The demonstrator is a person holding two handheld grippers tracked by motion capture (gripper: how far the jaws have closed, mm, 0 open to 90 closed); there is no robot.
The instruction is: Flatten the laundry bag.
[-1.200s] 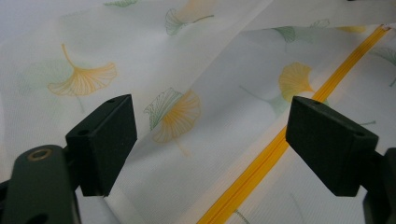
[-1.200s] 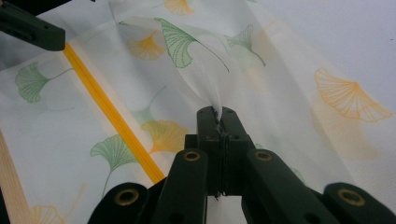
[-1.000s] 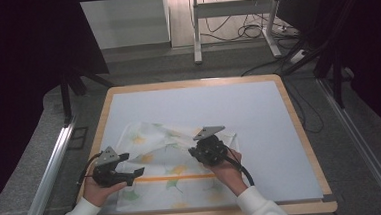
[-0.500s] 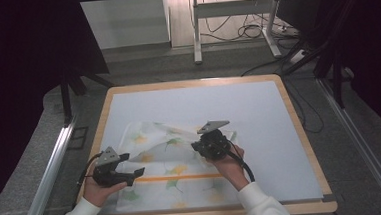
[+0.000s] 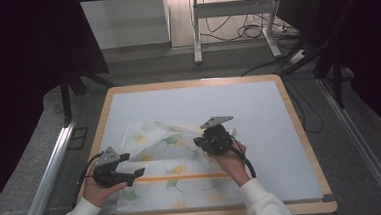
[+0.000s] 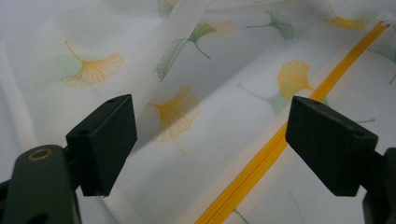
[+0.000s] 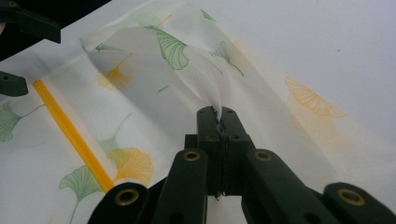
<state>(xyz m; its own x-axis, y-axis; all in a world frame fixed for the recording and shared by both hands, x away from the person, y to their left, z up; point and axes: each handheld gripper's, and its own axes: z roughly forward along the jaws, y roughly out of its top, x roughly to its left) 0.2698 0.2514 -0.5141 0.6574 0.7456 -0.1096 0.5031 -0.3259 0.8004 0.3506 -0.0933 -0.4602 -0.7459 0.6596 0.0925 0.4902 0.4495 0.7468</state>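
Cloth (image 5: 175, 171): lay lengthwise along the table's (image 5: 285, 132) near edge, orange stripe parallel to it
Right gripper (image 7: 218, 122): pinched a raised fold
Left gripper (image 6: 210, 140): spread above the cloth

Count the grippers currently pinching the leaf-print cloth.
1. The right gripper is clamped on a fold of the cloth; the left gripper is over the cloth's left side, jaws wide apart.

Count recorded: one printed cloth (image 5: 172, 163) bearing one orange stripe (image 5: 183, 177), lying between two tongs, left tongs (image 5: 132, 173) and right tongs (image 5: 200, 141), on one desk (image 5: 279, 112).
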